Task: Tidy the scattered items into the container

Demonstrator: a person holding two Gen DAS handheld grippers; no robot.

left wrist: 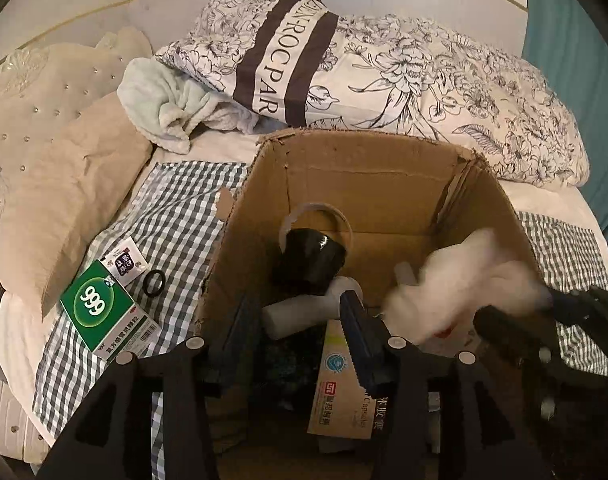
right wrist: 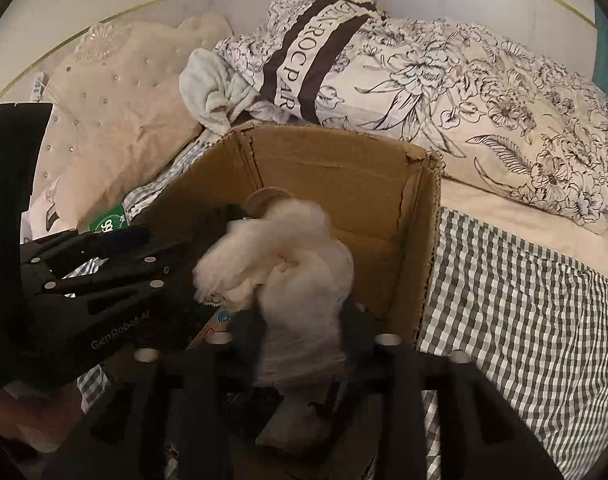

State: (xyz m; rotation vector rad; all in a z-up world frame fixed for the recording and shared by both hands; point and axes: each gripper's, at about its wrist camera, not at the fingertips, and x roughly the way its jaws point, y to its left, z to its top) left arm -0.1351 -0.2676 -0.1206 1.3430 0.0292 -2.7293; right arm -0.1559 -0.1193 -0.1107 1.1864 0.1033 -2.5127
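White fluffy cloth (right wrist: pixel 279 256) blurred over cardboard box (right wrist: pixel 432 240), seemingly dropping | right gripper (right wrist: pixel 299 320) spread, nothing pinched | left gripper (left wrist: pixel 295 320) parted, empty, above box | green medicine box (left wrist: pixel 103 312), black ring (left wrist: pixel 153 282) left of box, awaiting pickup

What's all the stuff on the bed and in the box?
box: one, brown, on the checked blanket
fluffy white thing: one, blurred, in the box between the right tongs
tape roll: one, black, in box
tube: one, grey, in box
medicine carton: one, tan, in box
green carton: one, left of box
sachet: one, white
ring: one, black
left tongs: open
right tongs: open
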